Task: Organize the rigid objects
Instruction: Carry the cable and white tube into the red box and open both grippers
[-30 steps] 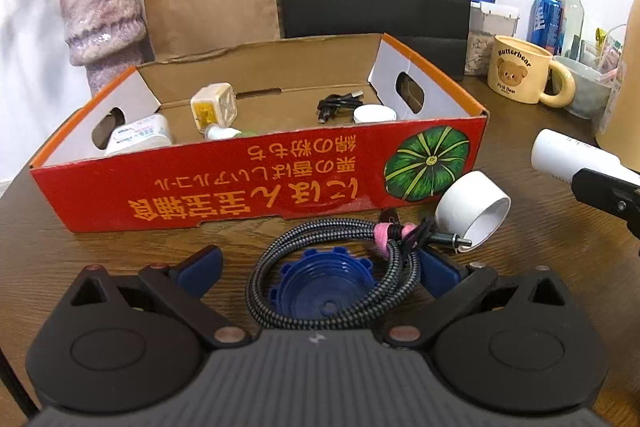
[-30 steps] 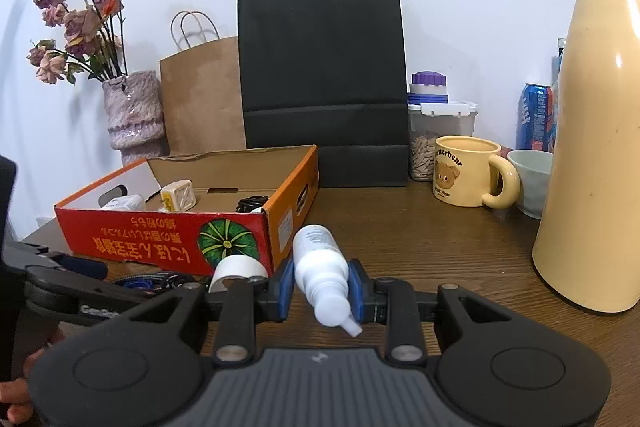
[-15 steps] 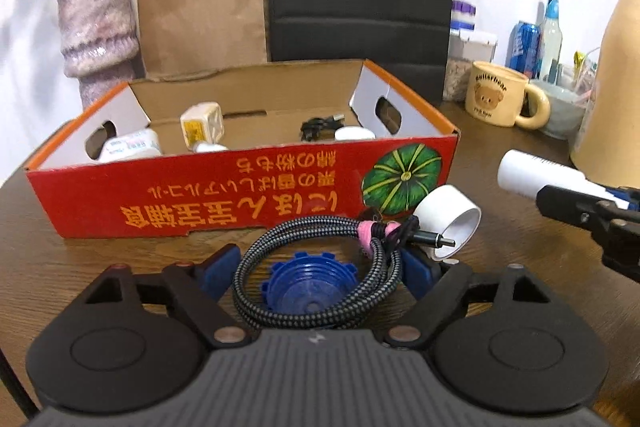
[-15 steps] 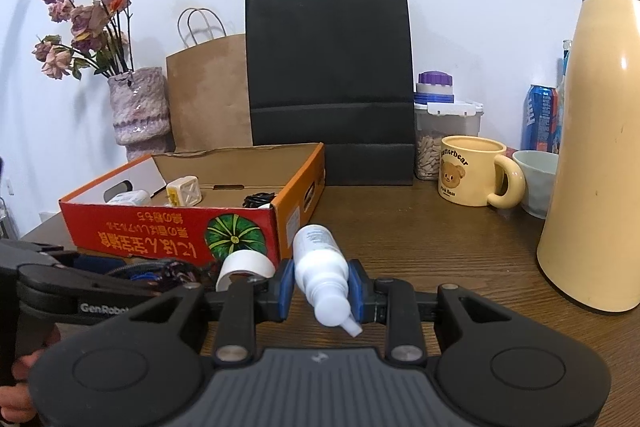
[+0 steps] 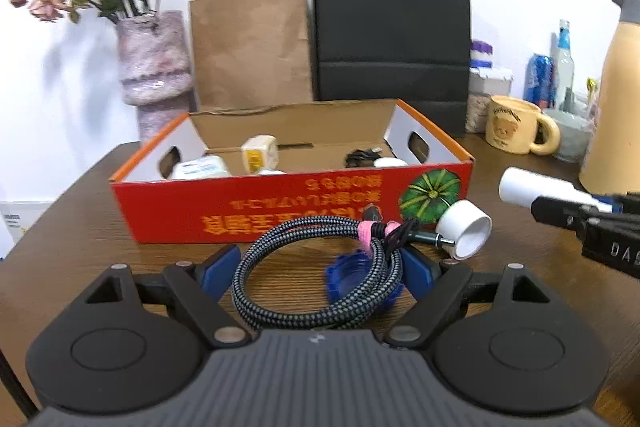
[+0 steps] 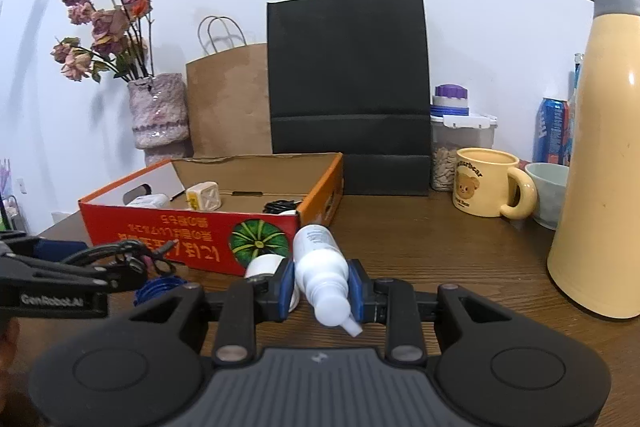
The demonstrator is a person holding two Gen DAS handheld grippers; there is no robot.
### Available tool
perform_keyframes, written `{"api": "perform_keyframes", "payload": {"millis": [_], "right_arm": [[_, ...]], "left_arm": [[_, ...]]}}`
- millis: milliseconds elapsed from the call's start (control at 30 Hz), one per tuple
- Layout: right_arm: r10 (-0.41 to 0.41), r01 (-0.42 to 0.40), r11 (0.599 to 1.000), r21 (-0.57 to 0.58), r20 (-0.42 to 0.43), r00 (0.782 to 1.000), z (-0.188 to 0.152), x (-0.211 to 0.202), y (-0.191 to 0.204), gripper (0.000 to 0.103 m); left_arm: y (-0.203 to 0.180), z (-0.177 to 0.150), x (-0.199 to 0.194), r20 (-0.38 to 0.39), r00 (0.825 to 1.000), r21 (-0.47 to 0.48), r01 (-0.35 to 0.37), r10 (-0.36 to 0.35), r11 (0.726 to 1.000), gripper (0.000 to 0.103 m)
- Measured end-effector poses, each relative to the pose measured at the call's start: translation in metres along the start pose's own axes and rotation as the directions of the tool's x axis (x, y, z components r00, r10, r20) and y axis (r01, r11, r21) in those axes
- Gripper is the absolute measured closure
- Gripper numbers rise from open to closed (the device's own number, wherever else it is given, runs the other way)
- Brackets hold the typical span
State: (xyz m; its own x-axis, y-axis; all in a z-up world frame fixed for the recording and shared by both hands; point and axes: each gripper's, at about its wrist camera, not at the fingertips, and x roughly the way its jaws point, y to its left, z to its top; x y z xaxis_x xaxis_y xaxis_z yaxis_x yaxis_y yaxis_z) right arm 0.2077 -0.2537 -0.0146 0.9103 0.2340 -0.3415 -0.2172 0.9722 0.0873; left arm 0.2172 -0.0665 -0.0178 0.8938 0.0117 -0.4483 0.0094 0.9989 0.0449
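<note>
My left gripper (image 5: 318, 269) is shut on a coiled braided cable (image 5: 320, 275) and holds it above the table in front of the red cardboard box (image 5: 288, 207). A blue cap (image 5: 352, 279) lies on the table under the coil. A white tape roll (image 5: 466, 233) lies by the box's right corner. My right gripper (image 6: 320, 287) is shut on a white bottle (image 6: 322, 263), nozzle toward the camera. The box (image 6: 192, 231) holds a yellow cube (image 5: 259, 153), a white pack (image 5: 200, 167) and a black cable (image 5: 360, 157).
Behind the box stand a vase of dried flowers (image 5: 154, 67), a brown paper bag (image 5: 250, 47) and a black bag (image 5: 390, 27). To the right are a bear mug (image 6: 486, 183), a bowl (image 6: 548, 187), a snack jar (image 6: 460, 139), a can (image 6: 554, 131) and a tall cream thermos (image 6: 604, 167).
My left gripper has lifted and pulled back with the cable; the blue cap stays on the table, now off-centre to the right. My right gripper rose slightly with the bottle.
</note>
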Motion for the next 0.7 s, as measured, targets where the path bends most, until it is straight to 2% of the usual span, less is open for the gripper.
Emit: {"api": "perform_keyframes", "payload": {"millis": [200,700], "right_arm": [[0.033,-0.033,0.999,-0.014,0.015,0.999,0.000,-0.007,0.016,0.076],[0.047,-0.047,0.999,0.004,0.069,0.997,0.014,-0.003,0.053,0.076]], "left_arm": [[0.015,0.004,-0.023,0.044,0.998,-0.032,-0.051,0.052,0.998,0.018],[0.034,0.030,-0.035,0.097,0.992,-0.091,-0.070,0.078,0.993,0.018]]}}
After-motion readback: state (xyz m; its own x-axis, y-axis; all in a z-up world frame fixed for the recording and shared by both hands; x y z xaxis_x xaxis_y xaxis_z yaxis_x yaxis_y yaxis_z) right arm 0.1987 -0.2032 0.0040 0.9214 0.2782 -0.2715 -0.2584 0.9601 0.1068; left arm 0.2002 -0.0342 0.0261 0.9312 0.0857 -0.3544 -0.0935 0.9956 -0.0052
